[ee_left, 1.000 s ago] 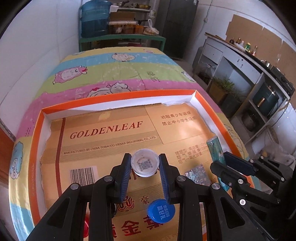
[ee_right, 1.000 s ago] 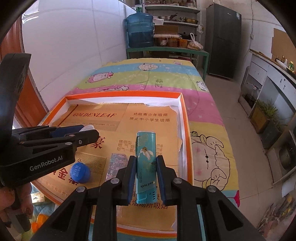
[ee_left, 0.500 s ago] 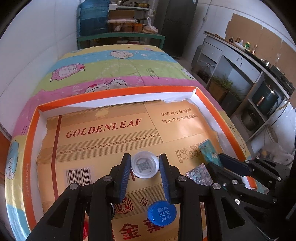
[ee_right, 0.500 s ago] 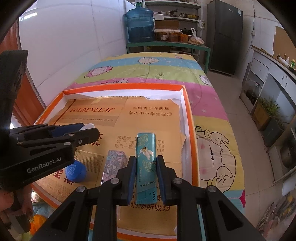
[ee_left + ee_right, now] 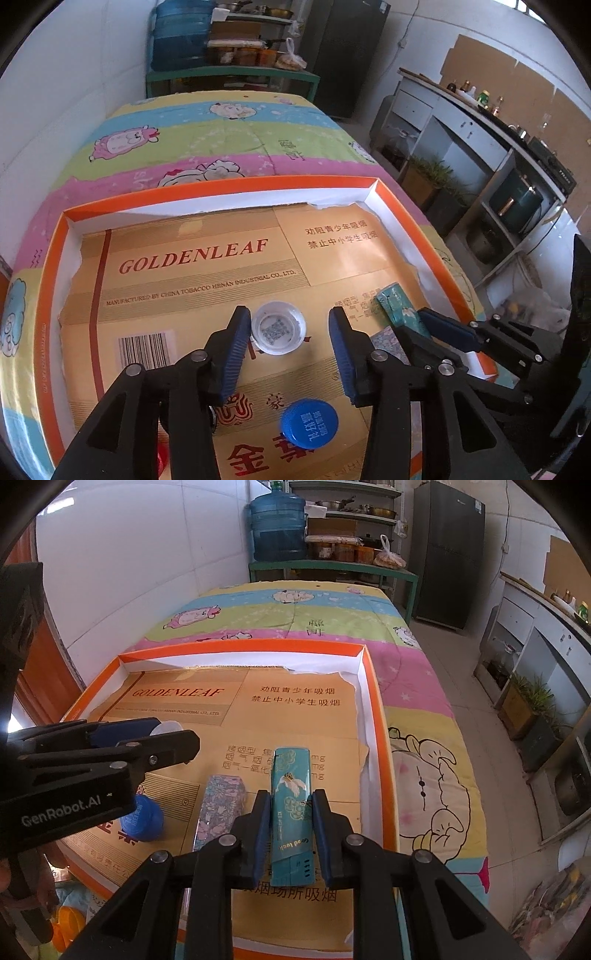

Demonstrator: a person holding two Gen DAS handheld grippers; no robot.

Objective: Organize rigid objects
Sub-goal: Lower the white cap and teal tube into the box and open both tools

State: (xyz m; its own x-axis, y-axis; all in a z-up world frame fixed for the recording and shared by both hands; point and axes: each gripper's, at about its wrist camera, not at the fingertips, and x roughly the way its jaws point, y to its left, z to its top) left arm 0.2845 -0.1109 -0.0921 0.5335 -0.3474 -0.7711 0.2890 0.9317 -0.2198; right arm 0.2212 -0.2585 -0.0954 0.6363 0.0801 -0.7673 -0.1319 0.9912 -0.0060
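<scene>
Your work surface is a bed (image 5: pixel 295 616) under a striped cartoon-sheep quilt (image 5: pixel 207 147). On the quilt lies an orange-rimmed tray (image 5: pixel 229 184) lined with flattened GOLDENLEAF cardboard (image 5: pixel 207 273). On the cardboard rest a clear cap (image 5: pixel 277 328), blue cap (image 5: pixel 309 423), floral box (image 5: pixel 221 805) and teal box (image 5: pixel 291 797).

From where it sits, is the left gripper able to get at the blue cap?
Probably yes. The left gripper is open around the clear cap; the blue cap lies uncovered, nearer than its fingers, so it must pull back.
</scene>
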